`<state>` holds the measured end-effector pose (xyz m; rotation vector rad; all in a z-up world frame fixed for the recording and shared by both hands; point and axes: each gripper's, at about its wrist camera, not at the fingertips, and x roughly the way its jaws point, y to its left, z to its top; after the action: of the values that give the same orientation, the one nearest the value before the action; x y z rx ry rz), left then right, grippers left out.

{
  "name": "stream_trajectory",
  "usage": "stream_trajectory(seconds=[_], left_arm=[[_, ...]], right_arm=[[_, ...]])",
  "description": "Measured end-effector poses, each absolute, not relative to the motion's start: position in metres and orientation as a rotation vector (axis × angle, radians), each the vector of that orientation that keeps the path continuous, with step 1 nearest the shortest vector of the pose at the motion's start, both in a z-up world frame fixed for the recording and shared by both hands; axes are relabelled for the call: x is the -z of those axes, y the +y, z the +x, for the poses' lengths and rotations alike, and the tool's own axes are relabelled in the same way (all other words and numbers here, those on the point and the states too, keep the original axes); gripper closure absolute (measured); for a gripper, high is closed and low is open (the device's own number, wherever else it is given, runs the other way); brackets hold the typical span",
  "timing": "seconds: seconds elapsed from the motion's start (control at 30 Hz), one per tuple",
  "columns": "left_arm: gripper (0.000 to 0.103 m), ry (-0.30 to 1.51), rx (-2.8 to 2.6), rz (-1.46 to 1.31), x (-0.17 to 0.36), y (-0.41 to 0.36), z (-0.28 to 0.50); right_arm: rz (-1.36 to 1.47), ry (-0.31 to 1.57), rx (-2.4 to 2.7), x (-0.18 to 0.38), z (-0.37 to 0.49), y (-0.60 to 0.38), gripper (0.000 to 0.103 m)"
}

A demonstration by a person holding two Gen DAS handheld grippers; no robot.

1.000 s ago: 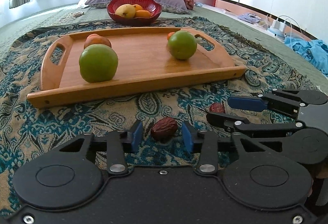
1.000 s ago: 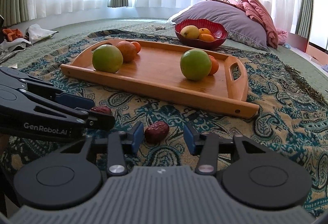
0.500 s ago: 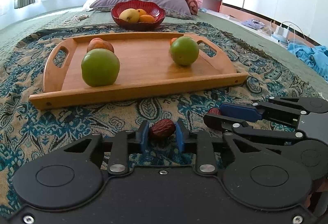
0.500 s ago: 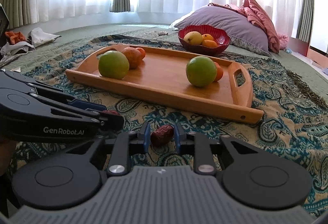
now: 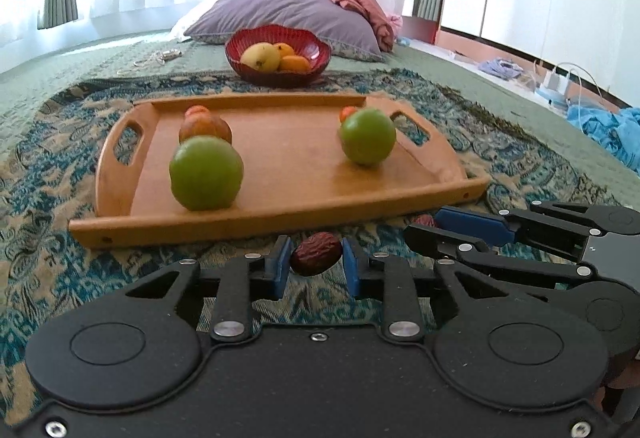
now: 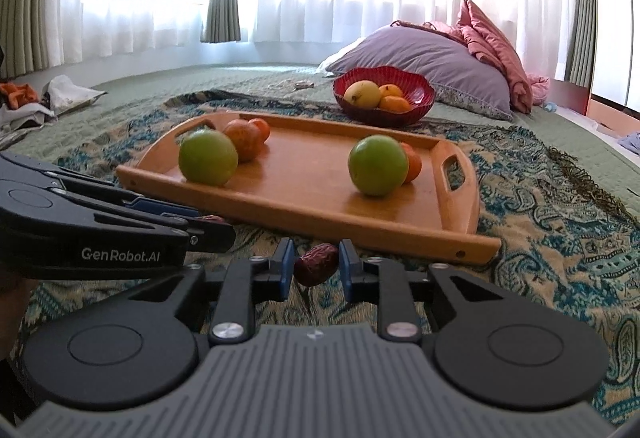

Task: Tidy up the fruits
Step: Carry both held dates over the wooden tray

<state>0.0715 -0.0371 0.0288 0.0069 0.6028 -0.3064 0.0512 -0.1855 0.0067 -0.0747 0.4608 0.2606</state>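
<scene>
The left tongs are clenched on a dried red date, low and centre in the left wrist view, just in front of the near rim of the wooden tray. The right tongs grip a second dried red date the same way, low centre in the right wrist view. Whether each date is lifted off the patterned blanket or only just touching it cannot be told.

A date like this looks light, wrinkled and somewhat soft, with a skin that gives a little and is not slippery. It should bear a gentle squeeze, though a hard one might dent it. Each is held across its short middle, long axis lying crosswise, which seems a sound hold for so small a thing.

The tray, in the middle of both views, carries two green round fruits, one at its left and one at its right. Behind the left one sit a brownish-orange fruit and a small orange fruit; another small orange fruit is tucked behind the right one. The middle of the tray floor is bare.

Beyond the tray, a red bowl on the bed holds a yellow mango-like fruit and some small orange fruits.
</scene>
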Motion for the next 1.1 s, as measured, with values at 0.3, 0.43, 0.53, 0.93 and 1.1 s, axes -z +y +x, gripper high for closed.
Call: stream_trajectory(seconds=[0.3, 0.43, 0.53, 0.93, 1.1], left_arm=[[0.077, 0.561, 0.277, -0.026, -0.049, -0.03, 0.099], [0.077, 0.551, 0.263, -0.039, -0.056, -0.029, 0.117], [0.077, 0.543, 0.26, -0.043, -0.062, -0.028, 0.135], [0.077, 0.619, 0.224, -0.094, -0.068, -0.023, 0.223], [0.077, 0.658, 0.203, -0.097, -0.061, -0.022, 0.251]], right_arm=[[-0.049, 0.415, -0.247, -0.026, 0.076, -0.183, 0.075], [-0.008, 0.413, -0.245, -0.032, 0.093, -0.181, 0.075], [0.01, 0.411, -0.243, -0.038, 0.108, -0.181, 0.075], [0.102, 0.496, -0.212, -0.055, 0.192, -0.191, 0.075], [0.173, 0.563, -0.214, -0.052, 0.22, -0.198, 0.075]])
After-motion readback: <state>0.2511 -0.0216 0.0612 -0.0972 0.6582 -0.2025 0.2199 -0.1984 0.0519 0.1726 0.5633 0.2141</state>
